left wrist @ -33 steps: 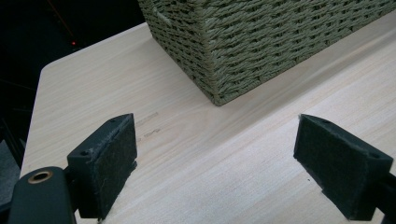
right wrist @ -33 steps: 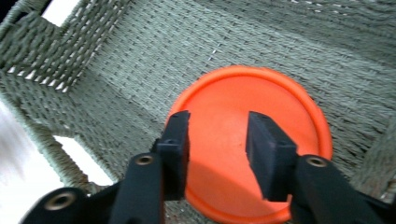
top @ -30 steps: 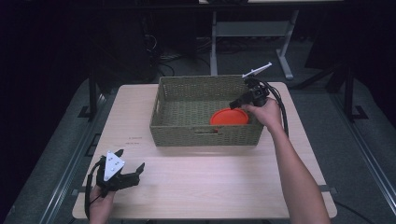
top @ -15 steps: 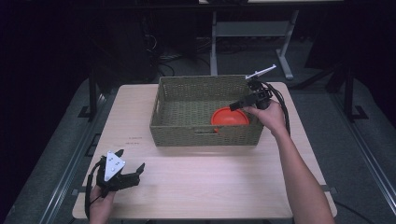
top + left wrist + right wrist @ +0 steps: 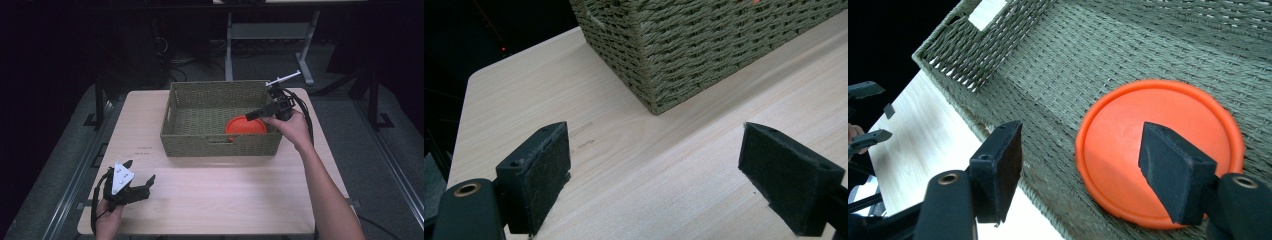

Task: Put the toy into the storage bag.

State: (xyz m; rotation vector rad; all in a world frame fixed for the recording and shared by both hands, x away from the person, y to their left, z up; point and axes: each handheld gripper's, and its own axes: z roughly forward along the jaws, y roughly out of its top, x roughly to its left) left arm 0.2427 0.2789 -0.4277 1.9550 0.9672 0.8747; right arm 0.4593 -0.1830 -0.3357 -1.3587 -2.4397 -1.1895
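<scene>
The flat round orange plastic disc (image 5: 245,126) lies on the floor of the rectangular green woven basket (image 5: 200,107), in its near right corner. The right gripper (image 5: 259,114) hangs over the basket's right end above the disc; its jaws have just been opening and stand spread, pinching nothing. Well clear of the basket, the left gripper (image 5: 141,180) rests on the pale wooden worktop (image 5: 225,190), jaws spread and empty.

Thing: orange round disc (image 5: 1158,150)
Pose: lying flat
Place: inside the woven basket (image 5: 200,107), on its floor, near the right front corner
</scene>
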